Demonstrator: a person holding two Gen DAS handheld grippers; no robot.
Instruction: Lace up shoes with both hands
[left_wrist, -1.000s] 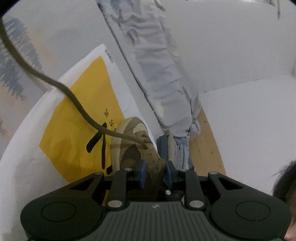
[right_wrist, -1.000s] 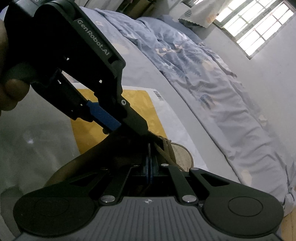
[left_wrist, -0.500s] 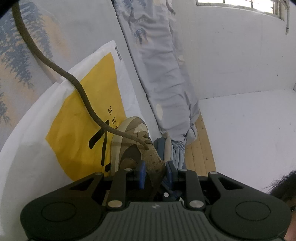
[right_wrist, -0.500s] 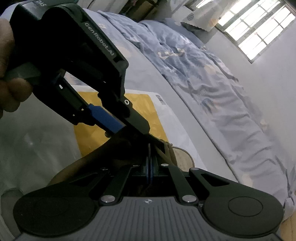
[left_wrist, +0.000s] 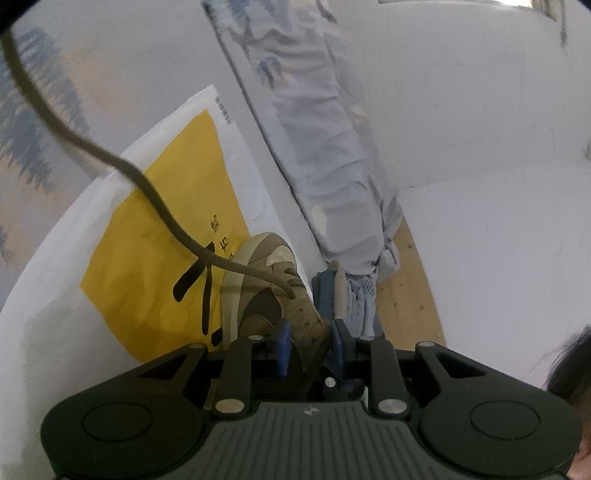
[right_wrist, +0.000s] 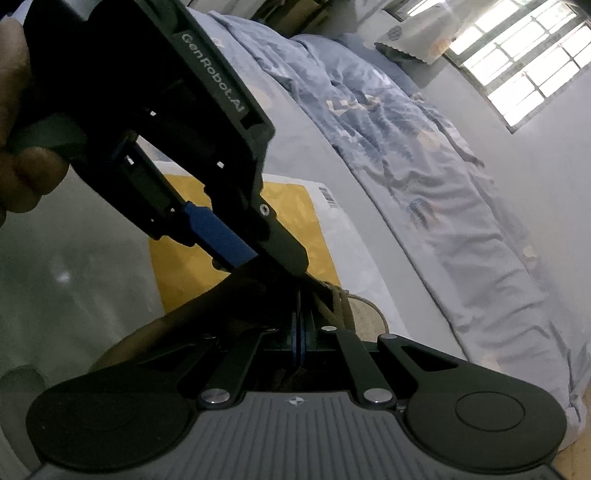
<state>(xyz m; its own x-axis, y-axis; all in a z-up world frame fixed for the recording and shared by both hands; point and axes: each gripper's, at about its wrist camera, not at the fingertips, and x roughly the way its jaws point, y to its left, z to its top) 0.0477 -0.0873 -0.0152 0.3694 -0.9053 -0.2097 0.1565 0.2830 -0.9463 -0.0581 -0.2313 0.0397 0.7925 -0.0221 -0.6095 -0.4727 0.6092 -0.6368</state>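
Observation:
A brown and olive suede shoe (left_wrist: 266, 284) lies on a yellow and white bag (left_wrist: 155, 236). My left gripper (left_wrist: 310, 345) is shut on the shoe's eyelet flap, which sits between the blue pads (left_wrist: 282, 343). A dark shoelace (left_wrist: 147, 188) comes out of an eyelet and stretches up to the top left, out of view. In the right wrist view my right gripper (right_wrist: 298, 343) has its pads pressed together on the shoelace (right_wrist: 338, 306), with the contact in deep shadow. Just ahead of it, the left gripper (right_wrist: 266, 258) reaches down onto the shoe (right_wrist: 364, 317).
A blue patterned duvet (right_wrist: 424, 177) covers the bed behind the bag and hangs over its edge (left_wrist: 332, 155). Beside it run a strip of wooden floor (left_wrist: 410, 295) and a white wall. A person's hand (right_wrist: 18, 147) holds the left gripper. A barred window (right_wrist: 517, 66) is at top right.
The left wrist view tipped up and back down, and the taut lace swayed slightly. In the right wrist view the left gripper has shifted a little to the right. Both grips are unchanged.

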